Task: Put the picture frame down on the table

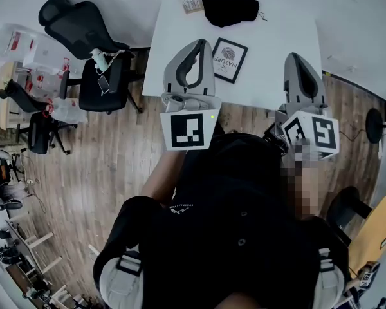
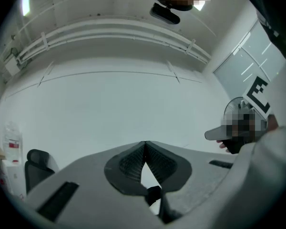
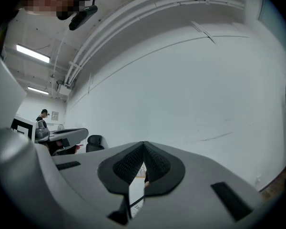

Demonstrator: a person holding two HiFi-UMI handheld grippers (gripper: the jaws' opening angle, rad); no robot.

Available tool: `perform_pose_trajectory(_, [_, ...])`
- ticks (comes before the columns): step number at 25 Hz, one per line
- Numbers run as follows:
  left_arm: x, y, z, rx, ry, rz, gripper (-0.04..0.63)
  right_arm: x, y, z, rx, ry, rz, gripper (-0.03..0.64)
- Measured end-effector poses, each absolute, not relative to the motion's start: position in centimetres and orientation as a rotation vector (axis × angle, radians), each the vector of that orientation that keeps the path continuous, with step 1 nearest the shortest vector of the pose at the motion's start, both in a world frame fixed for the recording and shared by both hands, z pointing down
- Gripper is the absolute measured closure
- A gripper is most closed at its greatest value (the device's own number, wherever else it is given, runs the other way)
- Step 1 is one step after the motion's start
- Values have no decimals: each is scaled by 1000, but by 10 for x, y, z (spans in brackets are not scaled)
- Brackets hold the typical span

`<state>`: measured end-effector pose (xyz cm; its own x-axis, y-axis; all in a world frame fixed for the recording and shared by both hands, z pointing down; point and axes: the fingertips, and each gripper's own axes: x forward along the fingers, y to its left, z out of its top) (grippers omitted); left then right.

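1. Left gripper (image 1: 198, 45): its own view shows the jaws closed tip to tip (image 2: 144, 143) with nothing between them. Only a narrow slit lies below the pads.
2. Right gripper (image 1: 293, 58): the same condition applies, with tips together (image 3: 144, 143) and nothing carried.
3. Black-framed rectangular picture frame with a white printed sheet (image 1: 229, 59): it appears to lie face up on the white rectangular table (image 1: 276, 44). It sits between the two grippers, closer to the left one, and is free of both.
4. Judgement: the set-down looks complete.
   - Both grippers point at the wall, so they are likely held above the tabletop.
   - Good practice now is to draw them back toward the near side without dipping. This matters most for the left one, whose right jaw stands just beside the frame's left edge in the head view.
5. Surface: the tabletop is flat, plain and bare around the frame. A black cloth bundle (image 1: 230, 9) and a small printed card box (image 1: 192, 2) sit at the far edge, well apart from the frame.
6. Room: brown wooden plank floor (image 1: 128, 153), black mesh office chair (image 1: 83, 37) to the left, and white walls.
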<state>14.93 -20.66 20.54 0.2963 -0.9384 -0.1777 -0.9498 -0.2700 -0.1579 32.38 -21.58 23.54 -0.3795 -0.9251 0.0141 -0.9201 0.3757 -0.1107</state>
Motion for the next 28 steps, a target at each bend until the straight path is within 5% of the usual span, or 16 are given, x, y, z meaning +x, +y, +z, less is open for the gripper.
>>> perform_pose_trajectory(28, [171, -191, 246, -2446, 1716, 1, 588, 324, -199, 257, -1726, 2579, -146, 618])
